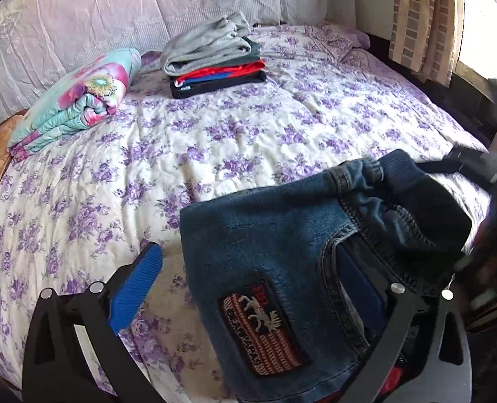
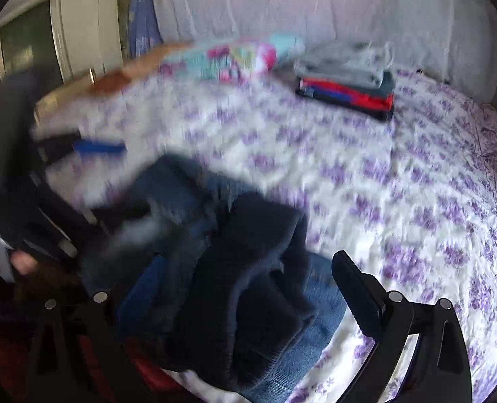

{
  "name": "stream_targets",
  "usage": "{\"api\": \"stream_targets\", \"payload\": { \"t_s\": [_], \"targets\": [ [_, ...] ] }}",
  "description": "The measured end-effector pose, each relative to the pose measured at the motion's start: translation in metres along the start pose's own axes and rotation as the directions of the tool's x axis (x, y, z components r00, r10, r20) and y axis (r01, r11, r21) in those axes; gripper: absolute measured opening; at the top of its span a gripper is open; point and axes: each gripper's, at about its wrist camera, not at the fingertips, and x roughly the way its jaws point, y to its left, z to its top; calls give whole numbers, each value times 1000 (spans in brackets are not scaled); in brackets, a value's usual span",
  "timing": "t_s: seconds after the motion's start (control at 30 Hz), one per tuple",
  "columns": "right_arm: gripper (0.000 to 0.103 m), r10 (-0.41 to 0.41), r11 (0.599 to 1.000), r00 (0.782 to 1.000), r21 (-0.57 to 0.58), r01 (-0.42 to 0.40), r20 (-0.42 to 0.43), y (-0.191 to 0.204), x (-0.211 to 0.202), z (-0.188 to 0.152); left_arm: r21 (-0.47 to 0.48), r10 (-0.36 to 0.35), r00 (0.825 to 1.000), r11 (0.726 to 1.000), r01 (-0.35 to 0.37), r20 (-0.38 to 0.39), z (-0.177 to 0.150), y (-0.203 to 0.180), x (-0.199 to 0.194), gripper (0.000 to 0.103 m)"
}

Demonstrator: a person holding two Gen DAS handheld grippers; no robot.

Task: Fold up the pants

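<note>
Small blue denim pants (image 1: 265,228) with an embroidered patch (image 1: 262,329) and a dark navy ribbed waistband (image 1: 426,208) lie bunched on the floral bedspread (image 1: 215,134). My left gripper (image 1: 248,252) is open wide. Its left blue pad (image 1: 137,288) rests on the bed beside the pants, and the denim drapes over its right pad (image 1: 356,285). In the blurred right wrist view, the right gripper (image 2: 248,260) is also open wide, with the navy waistband (image 2: 258,268) and denim (image 2: 188,194) heaped between its fingers. Its left finger is mostly hidden by the cloth.
A stack of folded clothes (image 1: 215,57) (image 2: 346,80) sits at the far side of the bed. A folded floral quilt (image 1: 77,104) (image 2: 228,57) lies to its left. A curtain (image 1: 423,16) hangs at the right by the bed's edge.
</note>
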Motion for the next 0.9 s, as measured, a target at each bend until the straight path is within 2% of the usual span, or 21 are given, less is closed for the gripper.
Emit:
{"api": "stream_targets", "payload": {
  "t_s": [0.03,0.13,0.23,0.3,0.4,0.53,0.73,0.9],
  "targets": [
    [100,10,1000,999,10,-10,-32,-2,13,-6,12,-1,1000,1000,1,-17,-1,-1,6,99],
    [100,86,991,996,100,-84,-15,-16,16,-13,6,-12,998,1000,12,-63,-9,-2,25,99],
    [100,99,989,995,107,-100,8,-17,4,-10,-39,-43,998,998,41,-55,-10,4,22,99],
    [100,135,985,990,102,-137,32,-17,-3,-12,-44,-37,998,998,35,-41,-11,5,17,99],
    [100,145,981,988,122,-150,55,-21,-12,-17,-38,-29,999,999,28,-33,-14,4,12,99],
    [100,199,956,977,207,-210,73,-37,-15,-23,-46,-33,999,998,32,-25,-16,6,7,99],
    [100,190,929,976,303,-214,106,-56,-20,-28,-61,-49,998,997,47,-32,-18,8,3,99],
    [100,249,893,964,365,-264,88,-64,-14,-30,-94,-94,994,992,88,-56,-23,15,3,98]
  ]
}}
